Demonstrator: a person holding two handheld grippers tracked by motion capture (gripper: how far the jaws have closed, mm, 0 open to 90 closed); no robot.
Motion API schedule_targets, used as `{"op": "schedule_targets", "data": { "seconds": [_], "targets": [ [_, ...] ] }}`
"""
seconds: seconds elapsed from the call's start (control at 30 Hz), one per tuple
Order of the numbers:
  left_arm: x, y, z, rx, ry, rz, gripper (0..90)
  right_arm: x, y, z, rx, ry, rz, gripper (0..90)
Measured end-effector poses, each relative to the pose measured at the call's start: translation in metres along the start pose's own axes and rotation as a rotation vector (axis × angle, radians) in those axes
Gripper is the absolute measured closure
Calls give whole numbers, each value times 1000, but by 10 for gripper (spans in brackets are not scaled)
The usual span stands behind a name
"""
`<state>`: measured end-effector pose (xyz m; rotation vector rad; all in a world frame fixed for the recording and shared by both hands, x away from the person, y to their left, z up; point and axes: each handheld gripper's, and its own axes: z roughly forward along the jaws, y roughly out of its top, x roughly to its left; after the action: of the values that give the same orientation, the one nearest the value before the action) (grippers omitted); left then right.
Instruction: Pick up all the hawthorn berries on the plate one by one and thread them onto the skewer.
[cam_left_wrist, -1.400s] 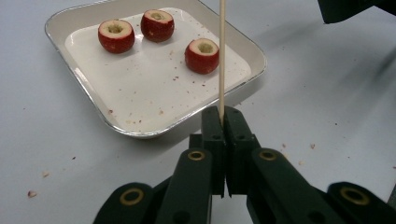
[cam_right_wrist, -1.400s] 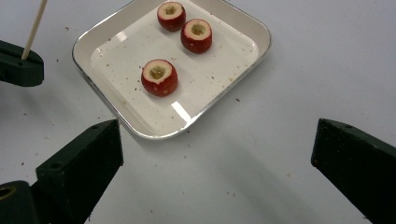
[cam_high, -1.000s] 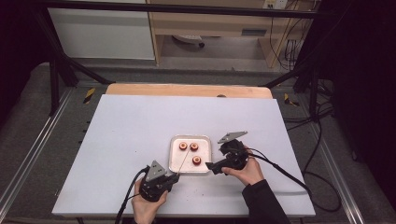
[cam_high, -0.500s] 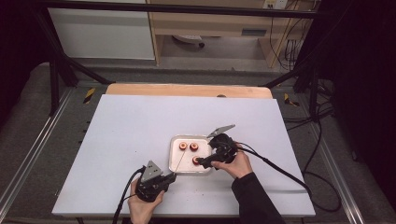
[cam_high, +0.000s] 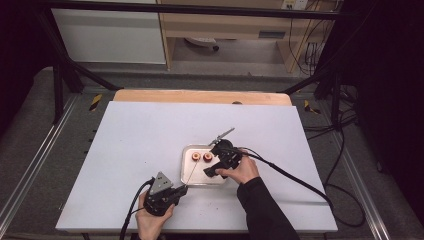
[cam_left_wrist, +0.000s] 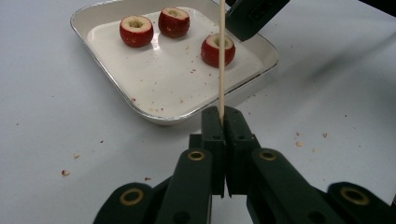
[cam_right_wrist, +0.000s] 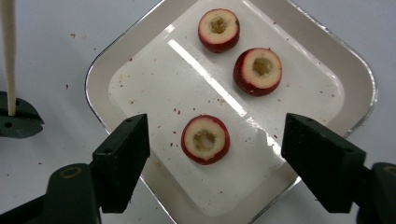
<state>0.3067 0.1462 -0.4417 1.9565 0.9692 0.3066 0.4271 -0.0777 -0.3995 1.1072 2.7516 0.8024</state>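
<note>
Spanning most of the high view, the white counter (cam_high: 150, 150) carried a shallow metal tray (cam_high: 187, 172) near its lower middle, with three cored red fruit pieces on it. Over the tray's right edge hung the right tool (cam_high: 212, 172), its jaws apart and just closing, straddling the nearest fruit piece (cam_right_wrist: 205, 139) without touching it; in the right gripper view that piece sat centred between the two black pads, hollow end up, lower middle of the frame. The other two fruit pieces (cam_right_wrist: 238, 49) lay toward the upper right there, side by side. The right hand (cam_high: 243, 170) reached in from the lower right, wrist bent so the tool pointed down at the tray. At the lower left of the high view, the left tool (cam_high: 180, 190) was clamped tight on a thin wooden skewer (cam_left_wrist: 221, 56), whose long axis ran up toward the tray, its far end beside the straddled piece. The left hand (cam_high: 150, 220) rested low by the counter's near edge.
</note>
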Motion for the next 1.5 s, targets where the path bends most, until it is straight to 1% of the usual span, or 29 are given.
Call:
{"op": "schedule_targets", "data": {
  "seconds": [0.03, 0.07, 0.13, 0.17, 0.23, 0.33, 0.4, 0.47, 0.5, 0.53, 0.57, 0.63, 0.67, 0.7, 0.77, 0.87, 1.0, 1.1, 1.23, 1.3, 1.37, 1.5],
  "targets": [
    [0, 0, 0, -1, -1, -1, 885, 0, 1, 2, 8, 4, -2, 261],
    [1, 0, 0, -1, -1, -2, 885, 1, 2, 4, 24, 6, -3, 296],
    [1, 0, 0, 0, -2, -3, 885, 0, 3, 7, 42, 6, -5, 319],
    [1, 0, 0, 2, -2, -3, 885, 0, 3, 7, 42, 6, -5, 319],
    [1, 0, 1, 2, -5, -5, 885, 0, 3, 9, 61, 9, 5, 360],
    [0, 0, 1, 5, -6, -4, 885, 1, 4, 12, 71, 9, 9, 403],
    [0, 0, 1, 5, -7, -6, 885, 1, 6, 14, 81, 9, 30, 437],
    [0, 0, 1, 7, -8, -5, 885, 1, 7, 15, 81, 2, 34, 449],
    [1, 0, 1, 7, -8, -5, 885, 2, 7, 16, 85, -2, 47, 460],
    [1, 0, 1, 7, -7, -4, 885, 1, 7, 17, 90, -3, 45, 466],
    [1, 0, 1, 7, -7, -4, 885, 2, 8, 19, 97, -1, 54, 481],
    [1, -1, 1, 7, -8, -5, 885, 2, 8, 20, 100, 0, 55, 486],
    [1, -1, 1, 8, -7, -2, 885, 2, 8, 21, 107, 1, 62, 491],
    [1, -1, 0, 8, -6, -2, 885, 2, 8, 23, 114, 2, 81, 505],
    [2, -1, 0, 8, -6, -4, 885, 2, 8, 23, 115, -2, 86, 510],
    [1, -1, 1, 10, -8, -4, 885, 2, 8, 24, 119, -4, 107, 516],
    [1, -1, 1, 11, -8, -2, 885, 1, 8, 25, 120, -10, 118, 523],
    [1, -1, 1, 11, -8, -3, 885, 1, 8, 26, 120, -12, 139, 534],
    [1, -1, 1, 11, -8, -2, 885, 0, 8, 27, 120, -13, 146, 545],
    [1, -2, 1, 12, -8, -2, 885, 0, 8, 27, 124, -11, 153, 570],
    [1, -2, 1, 13, -8, -1, 885, 1, 8, 27, 120, -4, 148, 591],
    [2, -2, 1, 12, -8, -2, 885, 1, 8, 26, 124, 0, 142, 594]
  ]
}}
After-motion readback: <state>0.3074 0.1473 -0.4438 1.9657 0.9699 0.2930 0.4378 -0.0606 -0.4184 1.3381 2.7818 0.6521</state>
